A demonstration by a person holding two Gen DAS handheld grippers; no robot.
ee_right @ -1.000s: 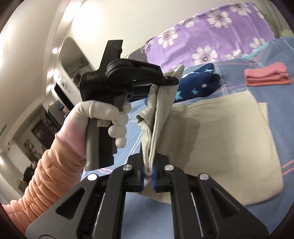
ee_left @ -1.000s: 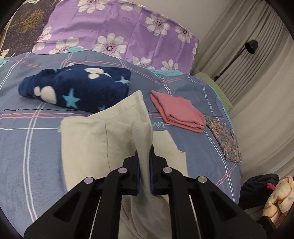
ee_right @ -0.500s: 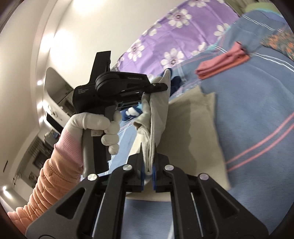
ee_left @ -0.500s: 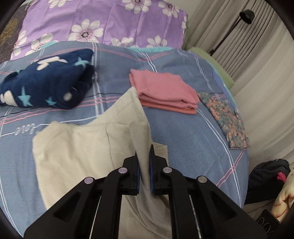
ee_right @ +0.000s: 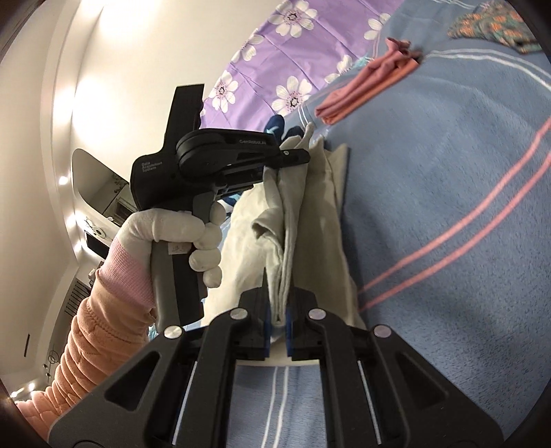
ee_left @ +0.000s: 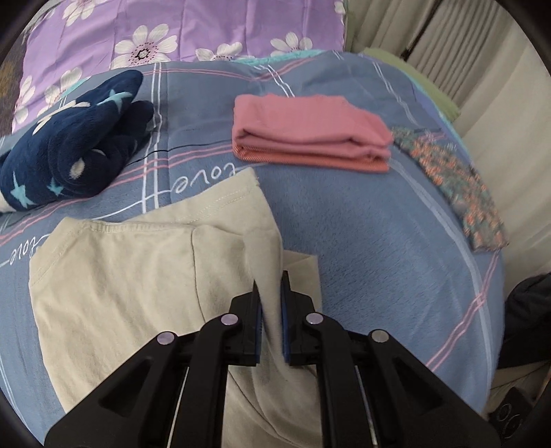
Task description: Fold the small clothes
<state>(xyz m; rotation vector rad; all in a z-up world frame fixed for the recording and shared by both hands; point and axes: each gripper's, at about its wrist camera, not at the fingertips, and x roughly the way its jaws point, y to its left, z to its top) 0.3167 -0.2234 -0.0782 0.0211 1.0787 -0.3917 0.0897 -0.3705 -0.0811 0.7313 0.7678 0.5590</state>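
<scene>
A beige garment [ee_left: 120, 275] lies flat on the blue plaid bed cover [ee_left: 378, 258], with one side lifted and folded over itself. My left gripper [ee_left: 271, 286] pinches the raised edge; its jaws are opening, and the cloth still sits between the pads. In the right wrist view my right gripper [ee_right: 278, 275] is shut on a bunched edge of the same garment [ee_right: 310, 213]. The left gripper [ee_right: 299, 158], held by a gloved hand [ee_right: 179, 231], grips the far end of that edge.
A folded pink stack [ee_left: 310, 138] lies beyond the garment, a navy star-print fleece [ee_left: 69, 155] to the left, and a floral cloth [ee_left: 458, 186] near the bed's right edge. Purple flowered pillows [ee_left: 172, 31] sit at the head. Dark clothes [ee_left: 527, 327] lie off the bed.
Both grippers have carried the lifted edge across and downward, toward the pink stack's side. The raised fold now hangs lower over the flat layer. Both still hold the cloth.
</scene>
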